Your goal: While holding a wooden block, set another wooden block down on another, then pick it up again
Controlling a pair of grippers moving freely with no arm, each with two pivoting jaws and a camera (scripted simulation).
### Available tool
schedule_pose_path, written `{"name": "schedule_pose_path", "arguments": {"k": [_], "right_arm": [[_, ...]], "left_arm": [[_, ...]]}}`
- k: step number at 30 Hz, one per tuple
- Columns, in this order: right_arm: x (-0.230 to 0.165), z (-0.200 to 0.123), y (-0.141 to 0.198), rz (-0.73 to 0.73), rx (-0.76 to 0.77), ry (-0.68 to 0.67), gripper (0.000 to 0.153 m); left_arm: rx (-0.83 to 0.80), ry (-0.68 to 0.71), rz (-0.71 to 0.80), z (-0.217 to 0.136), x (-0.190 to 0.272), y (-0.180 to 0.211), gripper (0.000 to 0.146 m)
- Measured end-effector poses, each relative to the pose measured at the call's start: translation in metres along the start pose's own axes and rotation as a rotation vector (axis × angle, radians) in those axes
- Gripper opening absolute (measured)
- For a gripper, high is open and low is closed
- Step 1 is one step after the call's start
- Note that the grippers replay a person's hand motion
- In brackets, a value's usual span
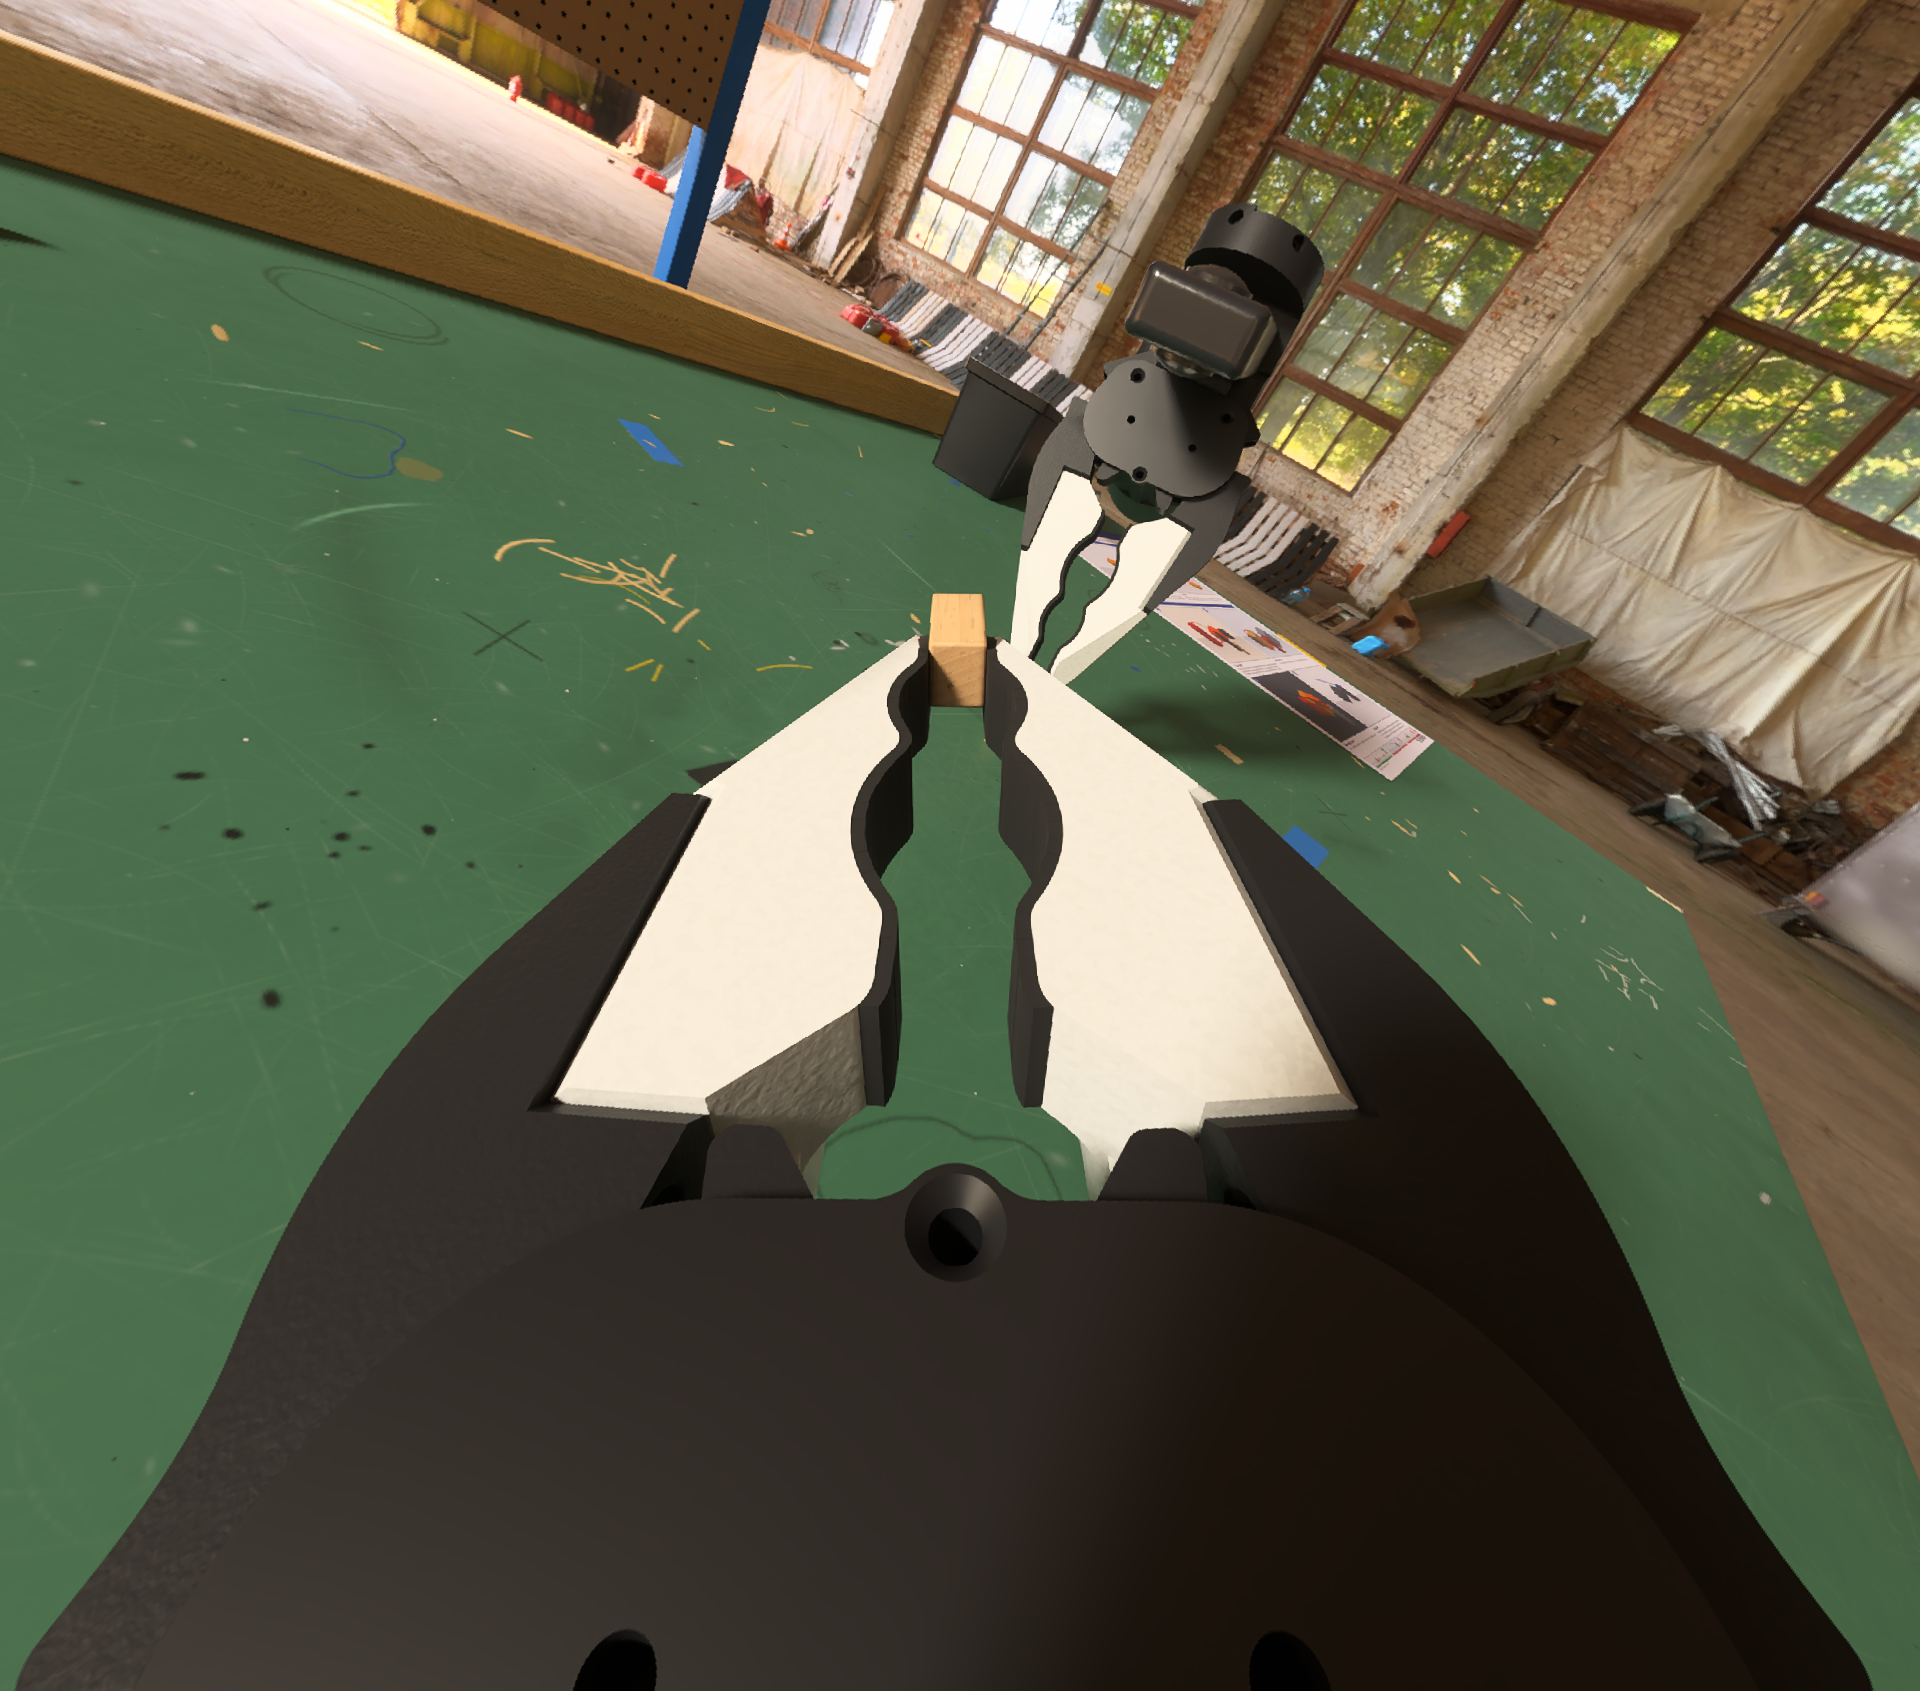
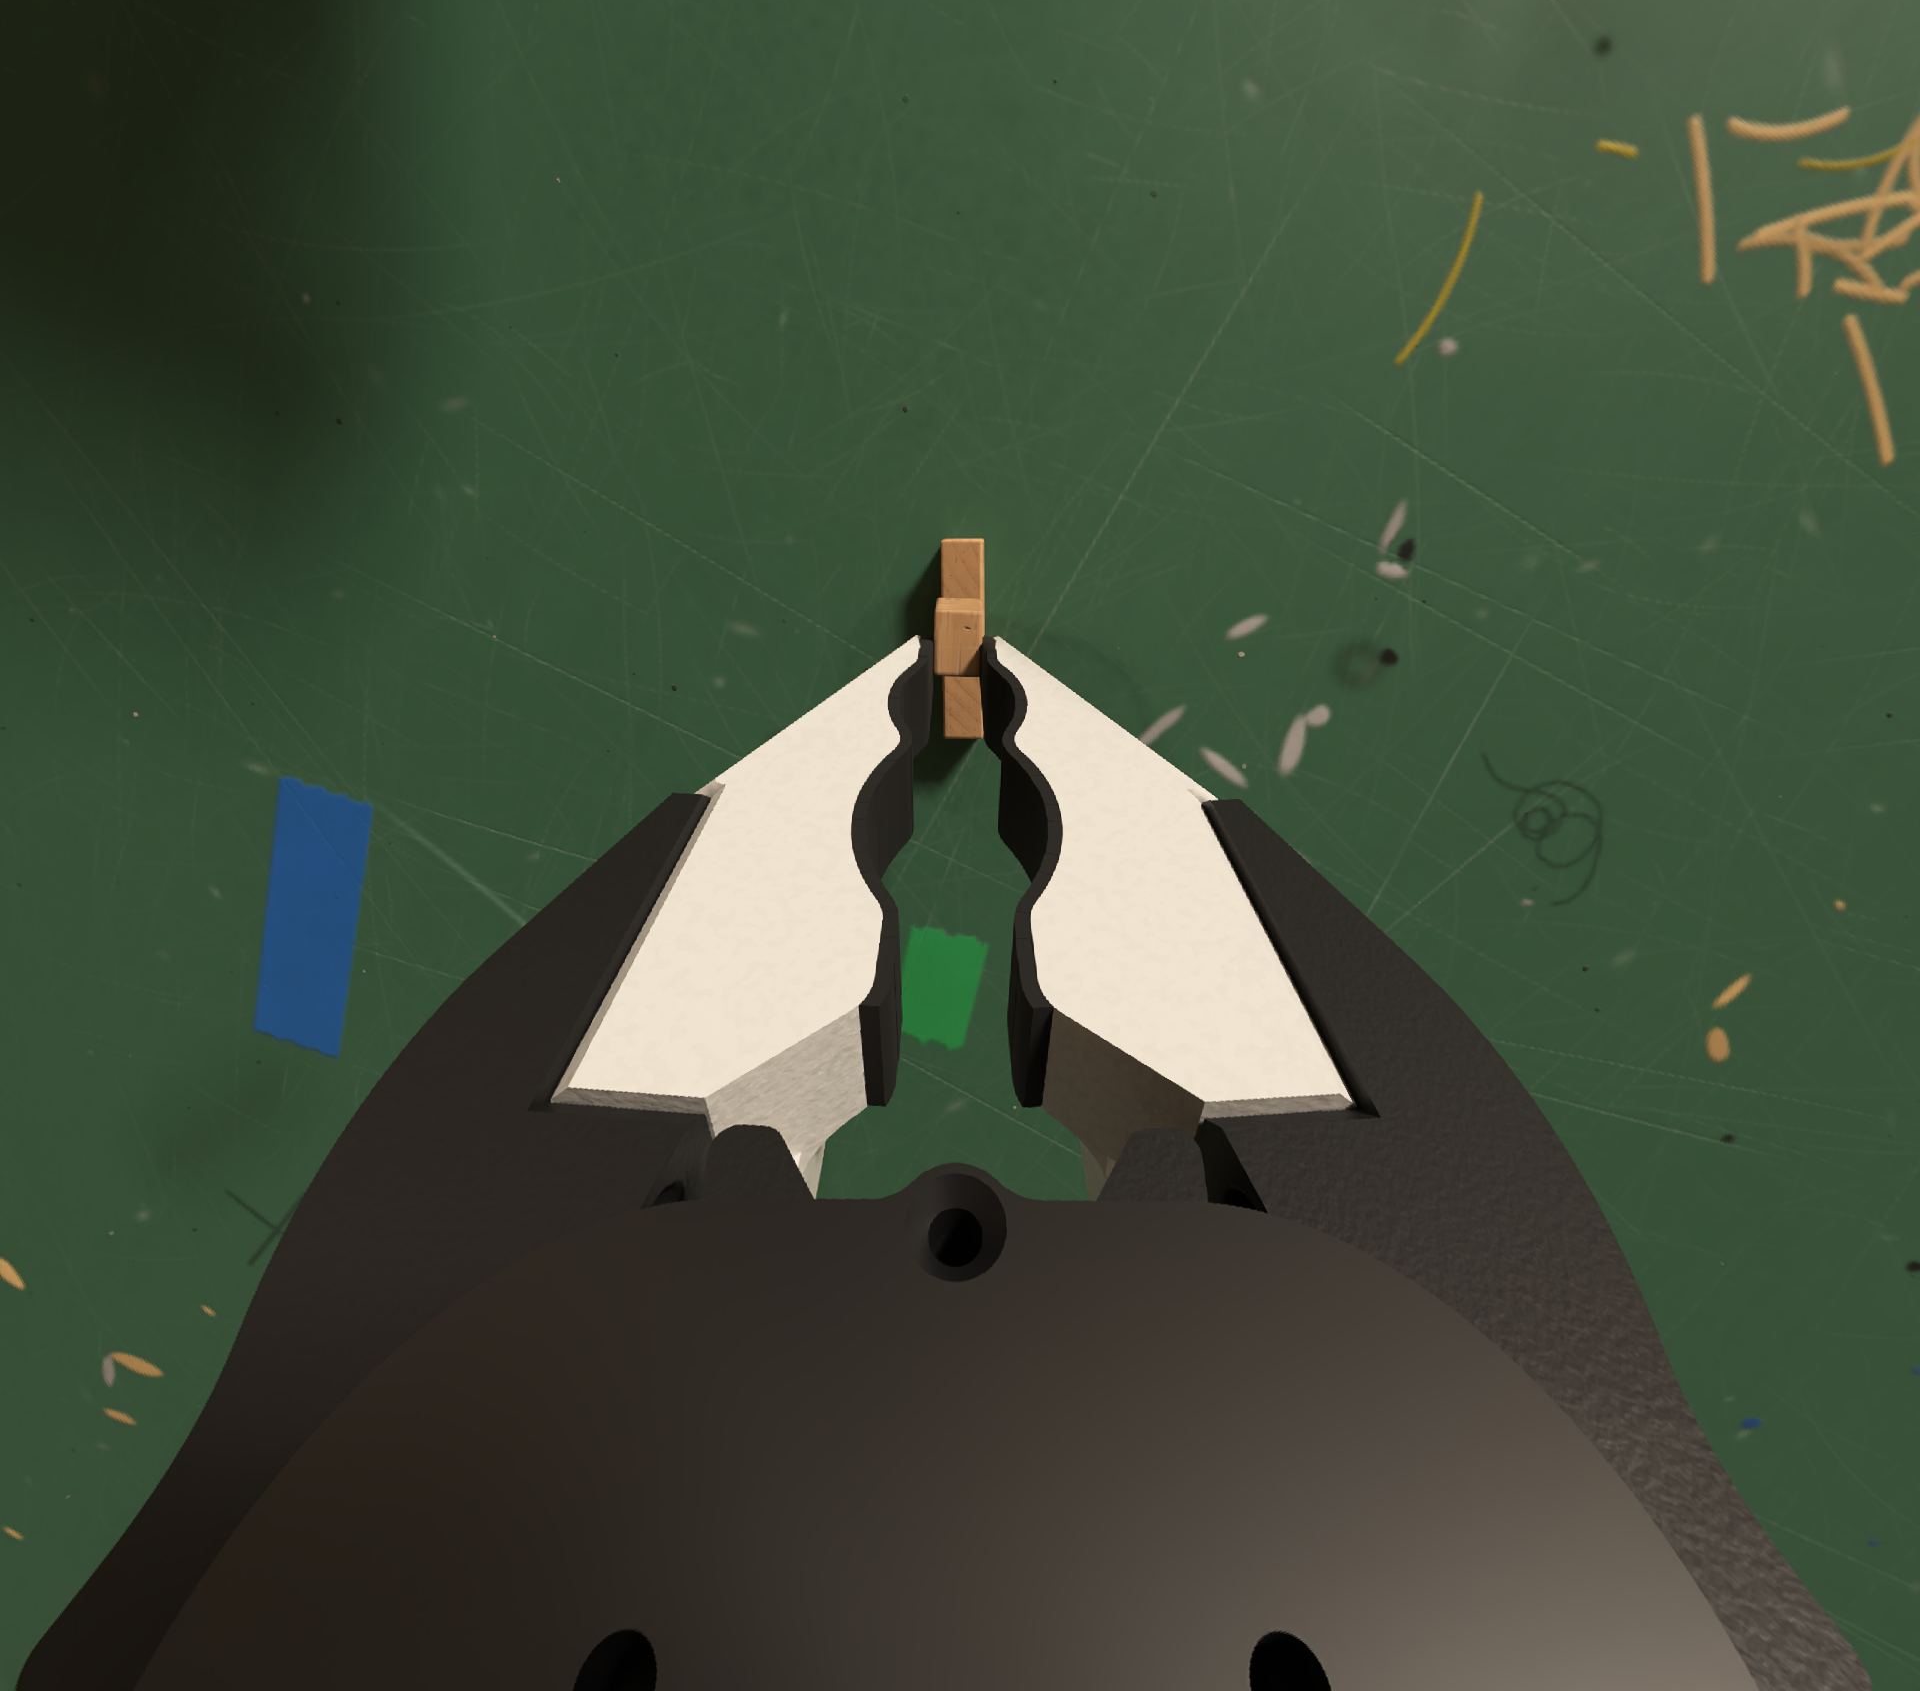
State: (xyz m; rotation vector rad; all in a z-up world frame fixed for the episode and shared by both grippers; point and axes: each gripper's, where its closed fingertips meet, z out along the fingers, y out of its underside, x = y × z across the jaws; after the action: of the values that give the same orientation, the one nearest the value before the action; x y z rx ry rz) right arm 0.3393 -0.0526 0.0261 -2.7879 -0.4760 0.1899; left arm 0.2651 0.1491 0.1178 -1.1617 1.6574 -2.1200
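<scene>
Block (image 2: 958,635) pinched at tips of right gripper (image 2: 958,654), directly over longer block (image 2: 963,569) lying on green mat (image 2: 623,291); contact btw them not clear. Left gripper (image 1: 957,654) clenched on own block (image 1: 957,649), kept aside. Lower straight, centred, release gently, regrasp w/o sideways push.

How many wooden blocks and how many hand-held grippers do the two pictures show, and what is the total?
Wooden blocks: 3 (left block in the left hand-held gripper; upper block in the right hand-held gripper; lower block beneath it on the green mat)
Hand-held grippers: 2
Total: 5
</scene>
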Motion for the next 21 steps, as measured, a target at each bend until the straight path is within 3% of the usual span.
{"name": "schedule_pose_path", "arguments": {"k": [13, 21], "right_arm": [[0.0043, 0.008, 0.0056, -0.043, -0.041, 0.021, 0.015], [0.0074, 0.0095, 0.0054, -0.068, -0.056, 0.053, 0.01]], "left_arm": [[-0.015, 0.005, -0.003, 0.0003, 0.0004, 0.0022, 0.008], [-0.021, 0.001, -0.004, 0.0001, -0.0004, 0.003, 0.008]]}}
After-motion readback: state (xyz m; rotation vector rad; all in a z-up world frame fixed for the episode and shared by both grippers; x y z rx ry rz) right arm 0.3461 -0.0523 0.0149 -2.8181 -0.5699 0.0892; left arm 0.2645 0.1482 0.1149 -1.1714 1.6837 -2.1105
